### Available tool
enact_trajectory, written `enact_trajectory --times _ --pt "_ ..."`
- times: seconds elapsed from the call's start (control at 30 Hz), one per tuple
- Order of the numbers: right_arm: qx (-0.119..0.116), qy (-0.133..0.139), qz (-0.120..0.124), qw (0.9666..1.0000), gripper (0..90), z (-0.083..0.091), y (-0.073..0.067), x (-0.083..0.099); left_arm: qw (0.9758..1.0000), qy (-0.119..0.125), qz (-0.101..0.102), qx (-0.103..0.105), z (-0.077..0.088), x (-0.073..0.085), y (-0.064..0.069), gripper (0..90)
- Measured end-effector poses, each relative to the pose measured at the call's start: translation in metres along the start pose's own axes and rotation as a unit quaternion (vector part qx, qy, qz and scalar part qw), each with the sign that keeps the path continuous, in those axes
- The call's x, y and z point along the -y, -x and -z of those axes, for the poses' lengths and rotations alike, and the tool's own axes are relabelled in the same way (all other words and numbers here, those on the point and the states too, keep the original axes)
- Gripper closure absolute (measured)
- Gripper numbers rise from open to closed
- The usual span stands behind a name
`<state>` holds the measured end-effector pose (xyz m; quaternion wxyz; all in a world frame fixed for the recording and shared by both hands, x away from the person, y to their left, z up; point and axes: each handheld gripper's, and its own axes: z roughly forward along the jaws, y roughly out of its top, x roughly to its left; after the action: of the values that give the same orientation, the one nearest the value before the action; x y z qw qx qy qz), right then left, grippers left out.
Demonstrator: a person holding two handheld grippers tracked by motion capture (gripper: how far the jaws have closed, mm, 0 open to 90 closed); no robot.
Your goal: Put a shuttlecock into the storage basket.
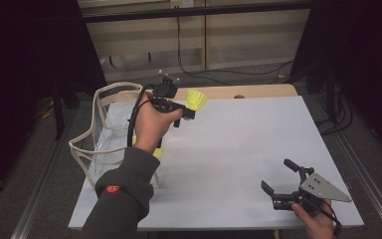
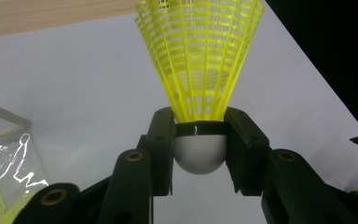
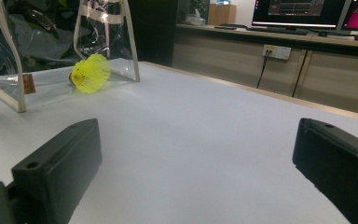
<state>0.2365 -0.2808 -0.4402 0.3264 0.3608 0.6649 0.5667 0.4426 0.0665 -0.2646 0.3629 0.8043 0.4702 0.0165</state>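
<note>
Two grippers in play, so left to right. Your left hand (image 1: 151,122) is raised above the table's left side, forearm coming up from the bottom edge, with the left gripper (image 1: 189,112) pointing level toward the right. Its jaws are pinched narrow on a yellow plastic shuttlecock (image 2: 200,70): in the left gripper view the pads clamp the white cork base from both sides and the skirt fans out past the tips. It's held clear of the white table (image 1: 238,144). Just left of and below your hand sits a clear bag with cream straps (image 1: 104,134) at the table's left edge, and the right gripper view shows a second yellow shuttlecock (image 3: 91,73) lying inside it.

Middle of the table is bare, so plenty of room there. Your right hand (image 1: 316,219) is low at the near right corner, close to the front edge. The right gripper (image 1: 276,179) has its jaws spread wide, nothing between them.
</note>
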Motion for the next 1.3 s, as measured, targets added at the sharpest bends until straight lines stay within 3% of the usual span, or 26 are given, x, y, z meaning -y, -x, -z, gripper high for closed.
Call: enact_trajectory --times 1.3 --pt "-0.001 0.0 0.001 1.0 1.2 0.0 0.0 0.0 0.9998 -0.009 0.009 0.016 0.035 0.001 -0.011 64.8"
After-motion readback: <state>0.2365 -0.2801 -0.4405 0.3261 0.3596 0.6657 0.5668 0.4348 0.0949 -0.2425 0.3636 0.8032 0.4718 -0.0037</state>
